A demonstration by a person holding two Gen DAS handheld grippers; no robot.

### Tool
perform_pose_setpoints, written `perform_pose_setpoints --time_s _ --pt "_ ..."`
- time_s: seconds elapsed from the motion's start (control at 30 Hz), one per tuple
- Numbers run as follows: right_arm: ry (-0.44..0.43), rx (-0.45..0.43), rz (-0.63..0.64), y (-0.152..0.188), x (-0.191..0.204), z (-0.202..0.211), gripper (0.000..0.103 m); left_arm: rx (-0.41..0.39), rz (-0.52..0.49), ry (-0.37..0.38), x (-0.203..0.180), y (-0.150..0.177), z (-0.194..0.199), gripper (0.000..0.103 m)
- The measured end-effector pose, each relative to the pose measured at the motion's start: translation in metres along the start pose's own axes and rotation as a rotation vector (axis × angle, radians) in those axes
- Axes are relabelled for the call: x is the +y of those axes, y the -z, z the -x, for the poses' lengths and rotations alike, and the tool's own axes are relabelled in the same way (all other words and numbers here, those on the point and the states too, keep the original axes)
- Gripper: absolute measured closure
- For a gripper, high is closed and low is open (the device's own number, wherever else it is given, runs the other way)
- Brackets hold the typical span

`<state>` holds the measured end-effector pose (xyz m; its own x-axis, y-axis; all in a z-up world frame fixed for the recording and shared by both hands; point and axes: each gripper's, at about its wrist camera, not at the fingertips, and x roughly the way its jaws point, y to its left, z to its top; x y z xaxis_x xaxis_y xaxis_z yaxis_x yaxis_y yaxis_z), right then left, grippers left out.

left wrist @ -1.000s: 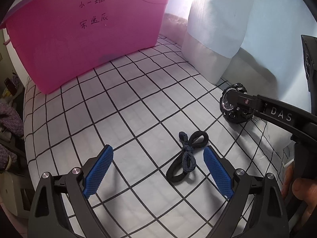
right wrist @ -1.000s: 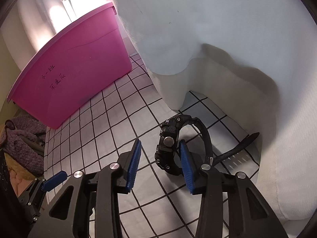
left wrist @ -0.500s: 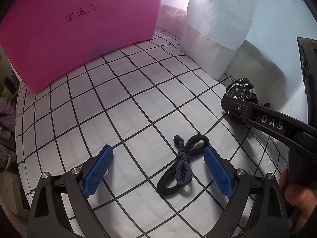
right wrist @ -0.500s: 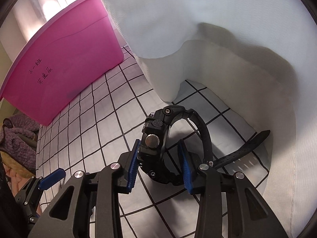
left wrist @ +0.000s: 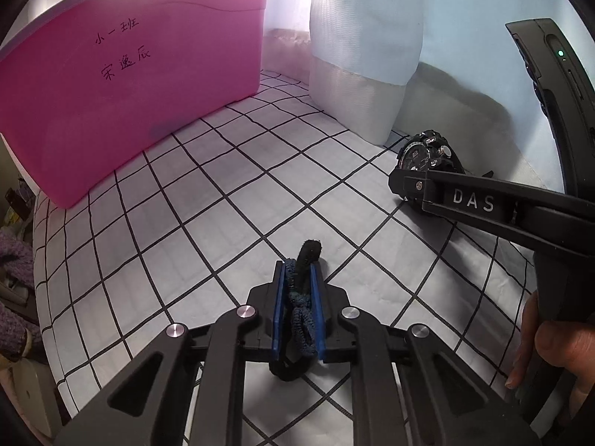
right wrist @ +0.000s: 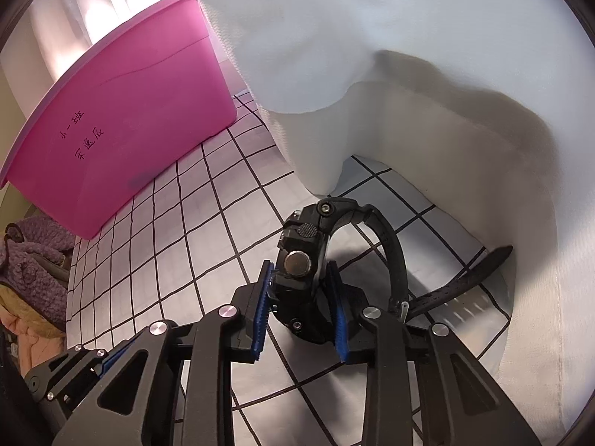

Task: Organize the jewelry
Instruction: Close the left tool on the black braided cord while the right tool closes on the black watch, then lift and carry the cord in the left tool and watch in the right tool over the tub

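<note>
Both grippers are working at once over a checked sheet (left wrist: 230,200), each taking one piece, which looks like the pickup stage of the tidying, with the pink tub (left wrist: 141,74) at the far side as the likely destination.

The left gripper (left wrist: 297,297) is closing its jaws on a dark cord bracelet (left wrist: 302,297). The blue pads are nearly together and pressing on the braided strand from both sides. The cord is running lengthwise between them: one looped end is sticking out past the fingertips, the other is hanging out below the pads near the gripper's base. Gripping it along its length seems to be a way of catching as much of the soft, floppy strand as possible so it cannot slip out when lifted.

The right gripper (right wrist: 301,297) is closing its jaws on a black watch (right wrist: 301,271). The watch is standing on edge on the sheet, its case between the two pads, crown side facing the camera, and the pads are touching the case on both flat sides. The strap is arching away to the right, its loose tail lying on the sheet just beside a white pillow (right wrist: 409,93). Taking the rigid case rather than the strap is probably the firmer hold.

In the left view, the right gripper's finger is crossing in front of the watch, and a hand (left wrist: 550,353) is gripping its handle.
</note>
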<state>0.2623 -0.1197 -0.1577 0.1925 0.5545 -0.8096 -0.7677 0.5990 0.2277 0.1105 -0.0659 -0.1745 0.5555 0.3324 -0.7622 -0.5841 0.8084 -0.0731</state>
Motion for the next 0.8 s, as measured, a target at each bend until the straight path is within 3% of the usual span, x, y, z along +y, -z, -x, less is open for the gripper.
perform_pose_setpoints --time_s 0.4,0.8 --pt "-0.07 -0.026 -0.071 0.003 -0.001 0.024 0.083 -0.034 0.04 0.002 0.026 -0.007 0.027 0.09" --pt "-0.105 -0.086 -0.061 0.001 0.013 0.045 0.083 -0.071 0.05 -0.009 0.039 -0.013 0.057 0.09"
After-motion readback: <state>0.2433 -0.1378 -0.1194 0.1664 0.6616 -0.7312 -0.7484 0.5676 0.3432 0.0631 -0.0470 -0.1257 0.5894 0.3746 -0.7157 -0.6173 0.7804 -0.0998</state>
